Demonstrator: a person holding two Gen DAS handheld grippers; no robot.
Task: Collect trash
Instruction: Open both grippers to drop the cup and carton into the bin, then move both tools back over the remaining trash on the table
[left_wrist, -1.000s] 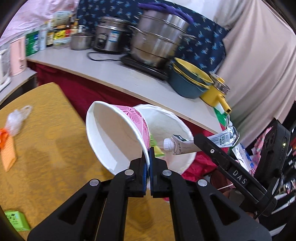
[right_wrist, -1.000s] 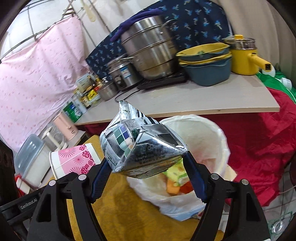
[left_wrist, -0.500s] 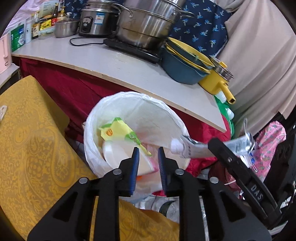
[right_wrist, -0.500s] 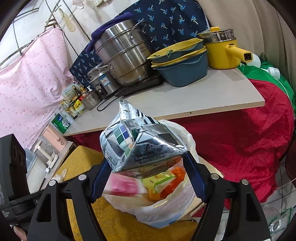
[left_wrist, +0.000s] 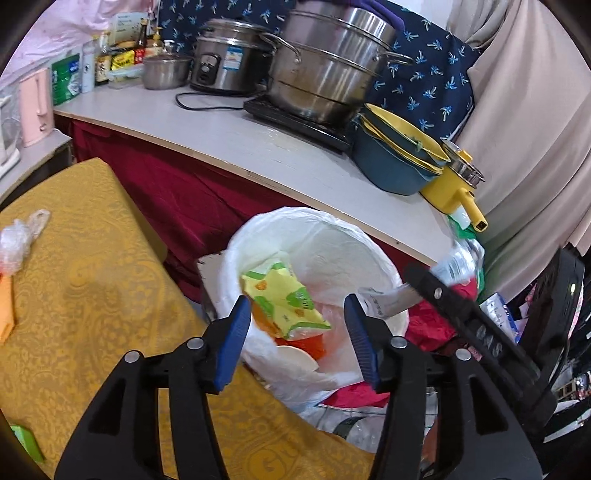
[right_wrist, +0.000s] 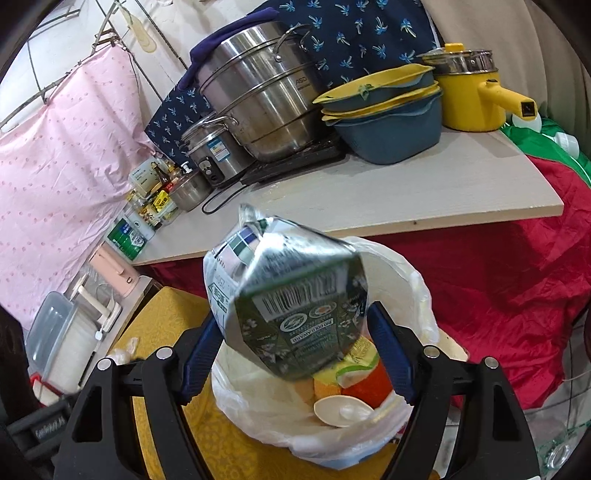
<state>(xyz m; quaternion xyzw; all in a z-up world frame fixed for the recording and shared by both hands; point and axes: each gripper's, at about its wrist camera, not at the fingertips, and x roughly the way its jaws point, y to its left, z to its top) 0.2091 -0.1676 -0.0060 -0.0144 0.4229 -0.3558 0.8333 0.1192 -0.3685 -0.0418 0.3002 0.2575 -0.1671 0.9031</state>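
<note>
Half a second earlier the left gripper (left_wrist: 298, 338) had stood with its blue-padded jaws only narrowly apart; now they were spread wide and empty above the trash bin (left_wrist: 373, 258), and the pink-patterned paper cup it had carried a second before was no longer between them. In the right wrist view the crumpled drink carton (right_wrist: 291, 306) had tipped forward, its barcode face turned to the camera, between the jaws of the right gripper (right_wrist: 291, 354). The right pad touched its edge, though whether the grip was firm I could not tell (the carton was blurred).

That carton was creased, glossy foil-and-card, dark green with white print, folded to a peak at the top. It hung directly over the bin's mouth.

The bin was round, lined with a thin, wrinkled white plastic bag (right_wrist: 417, 291). Inside lay a crinkled yellow-and-green snack wrapper (left_wrist: 284, 302), something orange (right_wrist: 369, 384) beneath it, and a smooth cream plastic spoon (right_wrist: 341, 410).

Beside the bin, the table wore a yellow brocade tablecloth (left_wrist: 96, 295) with a woven paisley pattern.
</note>
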